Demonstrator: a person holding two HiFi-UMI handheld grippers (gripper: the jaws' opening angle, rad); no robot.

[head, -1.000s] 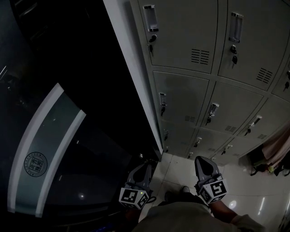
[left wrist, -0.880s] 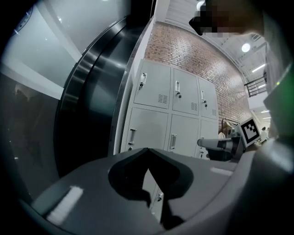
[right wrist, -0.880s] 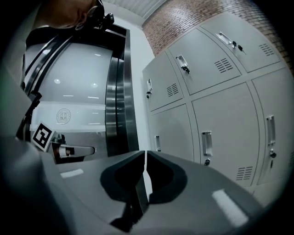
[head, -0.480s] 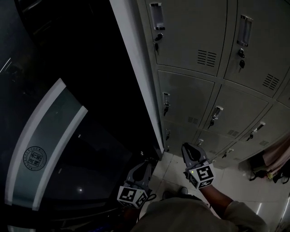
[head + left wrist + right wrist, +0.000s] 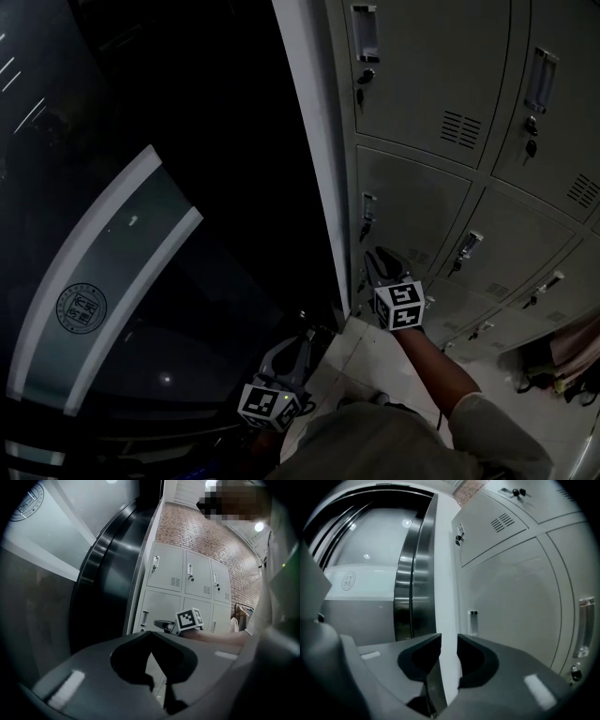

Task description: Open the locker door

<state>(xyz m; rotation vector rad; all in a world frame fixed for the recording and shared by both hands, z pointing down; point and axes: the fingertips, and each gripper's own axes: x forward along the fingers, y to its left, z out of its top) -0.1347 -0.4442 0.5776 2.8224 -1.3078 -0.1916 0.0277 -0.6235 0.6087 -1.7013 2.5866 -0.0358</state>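
A bank of grey lockers (image 5: 441, 75) fills the right of the head view. My right gripper (image 5: 377, 259) is raised in front of the left door of the second row (image 5: 422, 202), just below that door's handle (image 5: 367, 208). Its jaws are opening, with a narrow gap and nothing between them. In the right gripper view the gripper (image 5: 449, 641) points at the door's left edge, close to a small handle (image 5: 473, 622). My left gripper (image 5: 300, 345) hangs low near the floor, jaws shut and empty; in its own view the tips (image 5: 151, 633) touch.
A dark glass panel with a pale band and round emblem (image 5: 82, 307) stands at the left, beside a steel frame (image 5: 412, 573). Pale floor tiles (image 5: 375, 361) lie below the lockers. Bags and cloth (image 5: 562, 366) sit at the lower right. A brick wall (image 5: 201, 531) rises above the lockers.
My right gripper has risen from near the floor and moved forward to the second-row locker door. The left gripper has stayed low. The head view has shifted left.
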